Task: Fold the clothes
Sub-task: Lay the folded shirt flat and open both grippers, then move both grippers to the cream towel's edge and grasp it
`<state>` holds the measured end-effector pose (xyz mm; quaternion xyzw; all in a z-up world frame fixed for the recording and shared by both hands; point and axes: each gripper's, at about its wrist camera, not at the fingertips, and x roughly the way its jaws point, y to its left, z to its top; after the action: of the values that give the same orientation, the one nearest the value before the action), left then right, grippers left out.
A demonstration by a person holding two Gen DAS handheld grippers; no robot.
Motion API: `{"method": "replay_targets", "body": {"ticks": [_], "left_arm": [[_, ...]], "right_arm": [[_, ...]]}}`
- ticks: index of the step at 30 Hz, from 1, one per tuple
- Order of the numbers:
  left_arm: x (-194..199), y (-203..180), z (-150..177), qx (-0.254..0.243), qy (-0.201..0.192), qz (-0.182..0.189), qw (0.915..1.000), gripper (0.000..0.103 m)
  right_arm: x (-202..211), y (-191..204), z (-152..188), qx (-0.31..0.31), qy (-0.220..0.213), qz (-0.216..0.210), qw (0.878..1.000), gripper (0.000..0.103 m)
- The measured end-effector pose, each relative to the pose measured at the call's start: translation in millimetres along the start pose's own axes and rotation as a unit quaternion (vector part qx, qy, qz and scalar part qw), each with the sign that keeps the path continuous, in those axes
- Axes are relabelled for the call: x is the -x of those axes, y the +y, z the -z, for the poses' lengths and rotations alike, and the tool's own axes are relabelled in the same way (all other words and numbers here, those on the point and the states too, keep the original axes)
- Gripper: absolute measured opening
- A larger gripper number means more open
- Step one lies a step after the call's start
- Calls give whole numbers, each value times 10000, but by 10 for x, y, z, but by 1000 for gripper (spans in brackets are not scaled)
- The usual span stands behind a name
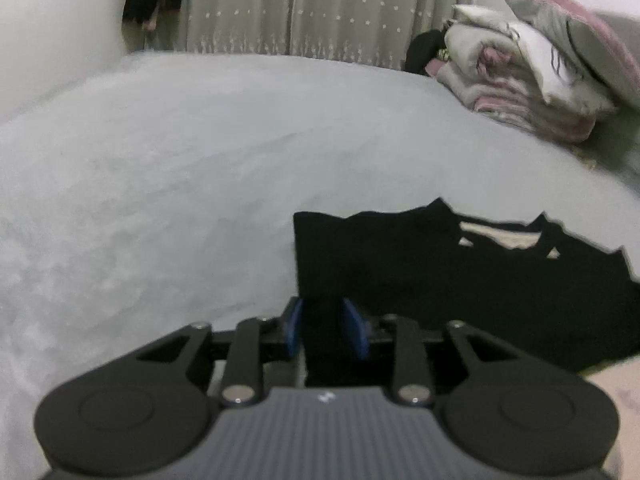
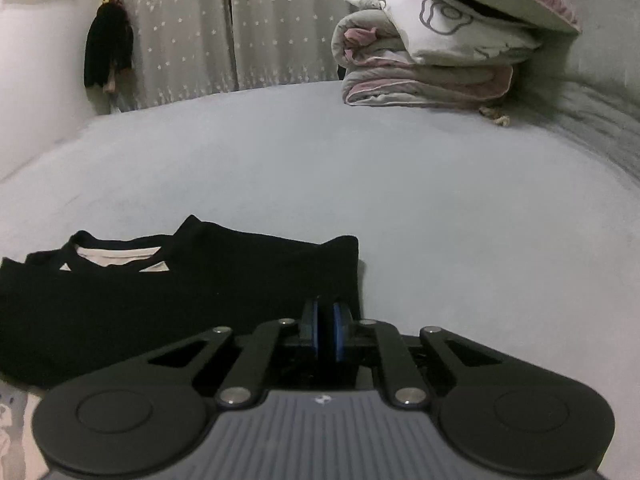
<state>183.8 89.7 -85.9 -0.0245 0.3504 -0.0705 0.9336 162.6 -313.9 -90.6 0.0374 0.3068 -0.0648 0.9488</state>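
Working on the black shirt (image 2: 180, 300) laid flat w/ collar away on the bed (image 2: 440, 220), left gripper (image 1: 326, 326) fingers slightly spread around its near-left hem, right gripper (image 2: 326, 330) fingers nearly pressed together at near-right corner; next probably needs firm pinches, then lifting hem toward collar.

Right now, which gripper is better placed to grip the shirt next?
Left gripper, probably: open, with black shirt fabric between its jaws. The right gripper is shut at the shirt's edge.

No text, label or number is legible anywhere; only a small, unreadable white mark on each tool body.
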Motion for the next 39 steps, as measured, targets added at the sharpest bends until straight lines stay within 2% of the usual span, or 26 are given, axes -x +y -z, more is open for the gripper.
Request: {"method": "replay_targets", "body": {"ticks": [3, 6, 9, 12, 14, 20, 22, 24, 26, 29, 34, 39], "left_arm": [[140, -9, -20, 32, -331, 110, 9994, 26], [263, -54, -27, -54, -577, 385, 9976, 26], [292, -125, 19, -309, -483, 548, 9968, 26], [211, -176, 121, -590, -135, 479, 9970, 26], [174, -143, 199, -608, -169, 564, 9964, 27], [318, -52, 191, -88, -185, 784, 9967, 31], [400, -65, 196, -89, -208, 808, 9965, 32], [502, -73, 211, -122, -228, 845, 9961, 33], [596, -94, 240, -173, -223, 865, 9959, 34], [729, -77, 269, -132, -184, 895, 9957, 35], [854, 120, 235, 363, 36, 1002, 9943, 39], [1052, 215, 252, 201, 179, 813, 9963, 44]], "right_arm": [[110, 26, -40, -56, -139, -5, 9999, 11], [252, 105, -76, 122, -228, -309, 9992, 11], [346, 260, -27, 630, -129, -664, 9957, 11], [316, 343, 107, 1047, 131, -591, 9927, 11], [246, 276, 216, 1127, 324, -492, 9919, 10], [460, 124, 196, 841, 221, -604, 9944, 11], [584, 125, 186, 850, 163, -646, 9942, 15], [700, 116, 183, 768, 128, -688, 9946, 25], [809, 101, 180, 647, 112, -759, 9950, 27], [902, 85, 189, 474, 199, -900, 9946, 31], [1049, 42, 175, 247, 413, -931, 9945, 32], [1244, -23, 194, 146, 497, -913, 9945, 38]]}}
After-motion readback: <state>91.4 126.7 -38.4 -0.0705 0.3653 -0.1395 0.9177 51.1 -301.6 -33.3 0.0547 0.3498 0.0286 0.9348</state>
